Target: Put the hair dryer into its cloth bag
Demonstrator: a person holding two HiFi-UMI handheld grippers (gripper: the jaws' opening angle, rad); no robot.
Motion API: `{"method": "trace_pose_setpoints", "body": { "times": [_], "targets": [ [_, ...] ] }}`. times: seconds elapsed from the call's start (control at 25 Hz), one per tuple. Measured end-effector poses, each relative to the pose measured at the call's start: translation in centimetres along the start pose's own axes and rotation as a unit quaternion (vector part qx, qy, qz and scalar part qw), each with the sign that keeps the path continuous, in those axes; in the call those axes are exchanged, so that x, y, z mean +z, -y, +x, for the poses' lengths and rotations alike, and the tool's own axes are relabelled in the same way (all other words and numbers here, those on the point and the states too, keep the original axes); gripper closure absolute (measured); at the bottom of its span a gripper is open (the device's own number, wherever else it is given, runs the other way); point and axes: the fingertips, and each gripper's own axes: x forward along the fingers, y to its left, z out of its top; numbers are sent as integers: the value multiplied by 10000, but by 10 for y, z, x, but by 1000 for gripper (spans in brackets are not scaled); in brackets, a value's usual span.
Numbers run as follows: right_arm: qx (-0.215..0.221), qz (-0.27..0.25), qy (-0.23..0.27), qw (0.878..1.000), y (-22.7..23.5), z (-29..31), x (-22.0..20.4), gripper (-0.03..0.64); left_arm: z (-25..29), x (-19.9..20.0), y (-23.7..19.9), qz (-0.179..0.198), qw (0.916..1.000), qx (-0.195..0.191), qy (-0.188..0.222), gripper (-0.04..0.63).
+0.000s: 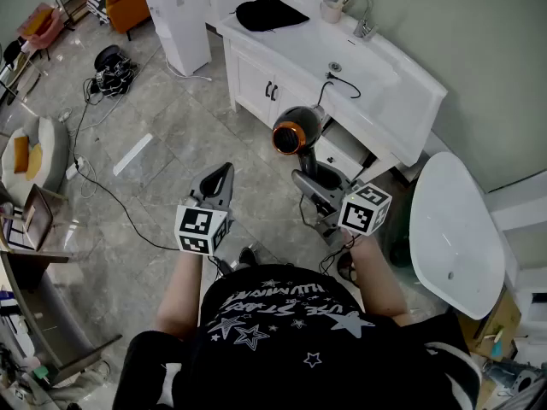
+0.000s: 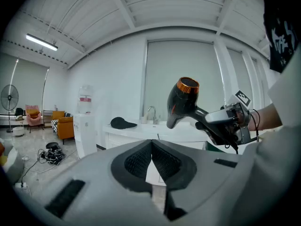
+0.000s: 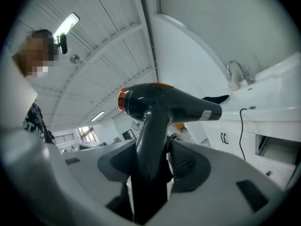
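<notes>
Jaws of right gripper (image 3: 150, 160) clamping black hair dryer (image 3: 162, 102) (orange-ringed back), left gripper (image 2: 151, 163) jaws together

Black hair dryer (image 1: 297, 131), orange ring, held aloft by its handle, black cloth bag (image 1: 269, 13) on countertop (image 1: 301, 48)

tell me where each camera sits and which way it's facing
Head view: on the person's head, looking steeply down at the floor and counter; shows torso, forearms, left claw, right claw.
Left gripper view: on the left claw, shut, looking level at the counter; the right arm shows.
Right gripper view: on the right claw, looking along the dryer it grips; the shirt shows.
Shared: all three see the dryer and black cloth.
</notes>
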Motion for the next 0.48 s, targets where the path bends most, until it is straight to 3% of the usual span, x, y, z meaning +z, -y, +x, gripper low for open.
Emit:
{"method": "trace_pose_setpoints", "body": {
  "times": [0.48],
  "targets": [
    [-69,107,-96,9999,5,16,-8,416,6,-6,-7,33,9999,-100,-115,584]
  ]
}}
